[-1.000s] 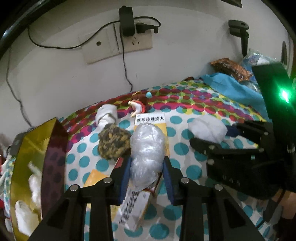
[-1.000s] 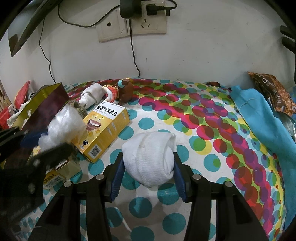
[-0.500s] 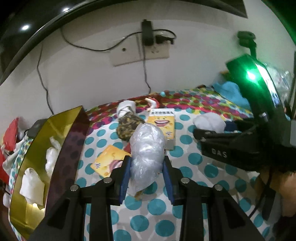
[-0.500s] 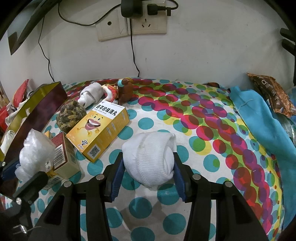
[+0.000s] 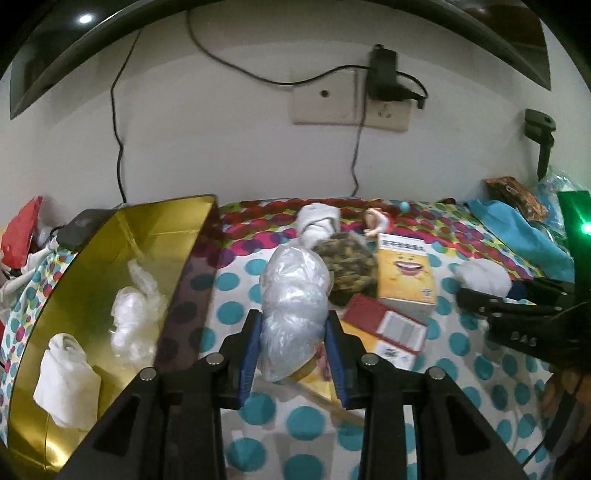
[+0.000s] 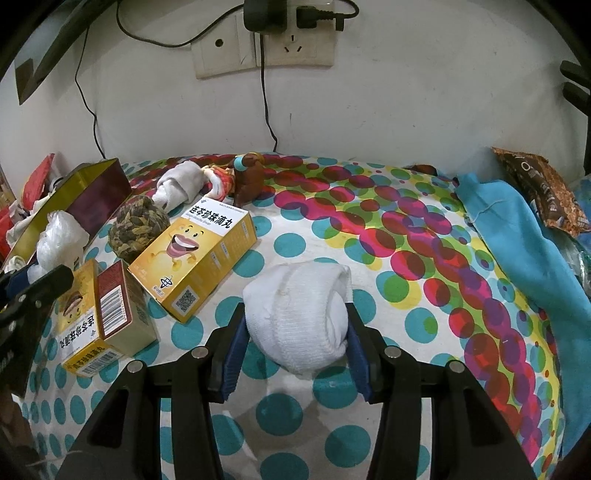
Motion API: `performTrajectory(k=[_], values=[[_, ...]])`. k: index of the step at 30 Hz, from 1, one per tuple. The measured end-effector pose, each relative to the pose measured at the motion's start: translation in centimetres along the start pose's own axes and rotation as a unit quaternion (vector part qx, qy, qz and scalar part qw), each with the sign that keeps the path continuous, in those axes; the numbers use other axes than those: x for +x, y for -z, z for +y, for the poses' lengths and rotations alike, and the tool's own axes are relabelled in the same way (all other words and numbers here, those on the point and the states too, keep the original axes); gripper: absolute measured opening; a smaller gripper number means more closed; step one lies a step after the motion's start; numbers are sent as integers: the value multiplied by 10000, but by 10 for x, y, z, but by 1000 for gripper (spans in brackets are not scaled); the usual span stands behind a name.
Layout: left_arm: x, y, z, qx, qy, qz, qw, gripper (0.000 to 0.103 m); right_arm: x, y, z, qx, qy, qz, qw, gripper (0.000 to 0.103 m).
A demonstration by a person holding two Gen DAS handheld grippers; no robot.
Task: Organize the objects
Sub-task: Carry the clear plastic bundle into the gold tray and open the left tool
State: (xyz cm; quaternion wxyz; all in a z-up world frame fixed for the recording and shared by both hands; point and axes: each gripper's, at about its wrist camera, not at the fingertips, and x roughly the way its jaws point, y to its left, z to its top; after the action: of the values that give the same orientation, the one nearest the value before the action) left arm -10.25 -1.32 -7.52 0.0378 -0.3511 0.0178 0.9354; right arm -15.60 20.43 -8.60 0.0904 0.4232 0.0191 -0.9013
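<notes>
Box [image 6: 194, 260] print "连芩珍珠滴丸"

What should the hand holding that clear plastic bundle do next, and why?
Probably carry it a little further left, over the gold box, then let go. The left hand-held gripper is shut on the plastic bag bundle, which sits just right of the box wall, and similar white bundles already lie inside.

Dim indoor light is falling from above. A ceiling lamp [image 5: 85, 18] is glaring at top left, and a green indicator light [image 5: 586, 228] is flaring at the right. Fisheye distortion is bending both views' edges; the left view is slightly blurring.
</notes>
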Motion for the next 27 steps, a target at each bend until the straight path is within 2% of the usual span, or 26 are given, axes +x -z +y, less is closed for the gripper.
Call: performTrajectory(k=[3,7,11,13,17,21,27], values=[[3,3,10,103,-9,-22,9999,34,0,0,0,13,-5,-2,10000,47],[3,1,15,331,191,-126,9992,34,1,0,0,1,9,-4,10000,47],[4,-3,9,582,267,-235,9977,34,1,0,-1,4,25,-16,10000,47],[6,-3,3,699,423,-205,9964,34,1,-1,-1,5,40,-21,10000,47],[-1,-3,4,636,478,-387,9961,34,1,-1,-1,26,53,-39,10000,47],[-5,-4,9,442,398,-512,9969,34,2,-1,-1,-33,103,-22,9999,47],[-18,0,2,650,264,-882,9936,34,7,-1,-6,31,247,114,9996,49]])
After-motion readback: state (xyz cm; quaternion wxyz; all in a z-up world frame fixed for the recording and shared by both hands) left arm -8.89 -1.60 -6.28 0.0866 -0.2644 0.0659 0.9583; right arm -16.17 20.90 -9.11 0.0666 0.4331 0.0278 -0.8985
